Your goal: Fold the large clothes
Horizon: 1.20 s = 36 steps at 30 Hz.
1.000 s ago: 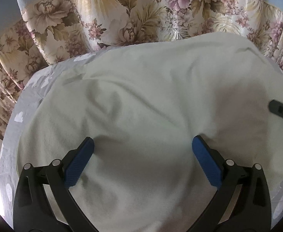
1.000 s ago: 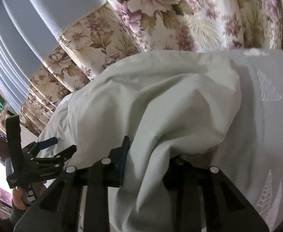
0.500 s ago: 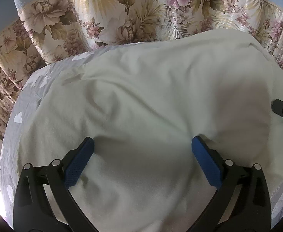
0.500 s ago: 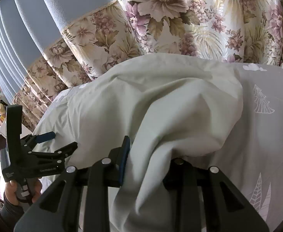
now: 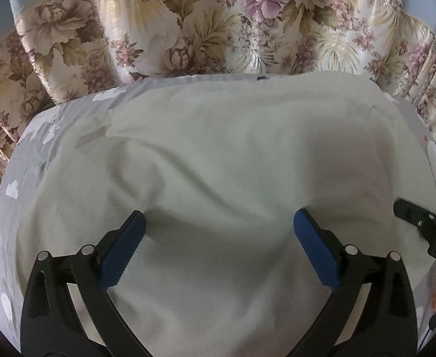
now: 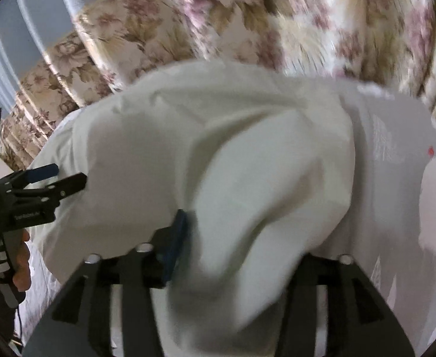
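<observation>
So the big pale garment (image 5: 224, 160) is spread over the bed (image 5: 33, 154), in front of the floral curtains (image 5: 188, 23). My left gripper (image 5: 219, 223) has its fingers wide apart, resting down on the cloth and holding nothing, same as a second ago, so that side is basically just parked. The action is on the right: my right gripper (image 6: 241, 238) is clamped on a bunched handful of the cloth, and compared with half a second back the fold has ballooned up bigger in front of the camera and everything's gone blurry, so I'm clearly swinging it. The raised flap looks like it's being carried over toward the middle. I'd guess this is the first fold going across; once it lands I'll need to let go and flatten the lumps, because it's coming over pretty rumpled.
</observation>
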Each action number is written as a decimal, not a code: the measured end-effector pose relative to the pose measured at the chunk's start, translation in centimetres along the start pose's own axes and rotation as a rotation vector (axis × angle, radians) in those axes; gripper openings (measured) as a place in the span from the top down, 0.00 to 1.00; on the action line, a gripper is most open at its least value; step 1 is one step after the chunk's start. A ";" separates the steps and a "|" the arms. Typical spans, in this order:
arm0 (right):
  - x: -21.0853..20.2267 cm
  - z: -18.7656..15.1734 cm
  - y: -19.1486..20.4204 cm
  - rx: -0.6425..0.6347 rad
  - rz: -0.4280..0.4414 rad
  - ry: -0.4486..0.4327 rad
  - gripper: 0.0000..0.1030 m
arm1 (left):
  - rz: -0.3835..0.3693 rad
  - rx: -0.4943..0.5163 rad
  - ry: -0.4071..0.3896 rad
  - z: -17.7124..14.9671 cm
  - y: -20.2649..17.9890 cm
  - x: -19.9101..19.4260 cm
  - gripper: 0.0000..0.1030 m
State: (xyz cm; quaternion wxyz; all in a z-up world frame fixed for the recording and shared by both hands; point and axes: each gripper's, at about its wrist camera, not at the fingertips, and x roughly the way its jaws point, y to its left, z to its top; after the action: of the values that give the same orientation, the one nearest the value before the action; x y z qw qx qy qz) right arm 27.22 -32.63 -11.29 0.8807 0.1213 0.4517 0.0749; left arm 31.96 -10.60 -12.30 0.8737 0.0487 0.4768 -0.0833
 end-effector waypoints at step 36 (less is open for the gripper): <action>0.9 6.7 28.1 -0.548 -0.570 0.091 0.75 | 0.133 -0.148 -0.118 -8.2 25.2 -12.3 0.08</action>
State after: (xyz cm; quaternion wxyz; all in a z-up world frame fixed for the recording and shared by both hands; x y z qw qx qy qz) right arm 32.51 -6.46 -0.32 0.8450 -0.2519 0.4692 -0.0492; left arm 23.49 16.72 -6.23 0.9049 0.0106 0.4253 0.0078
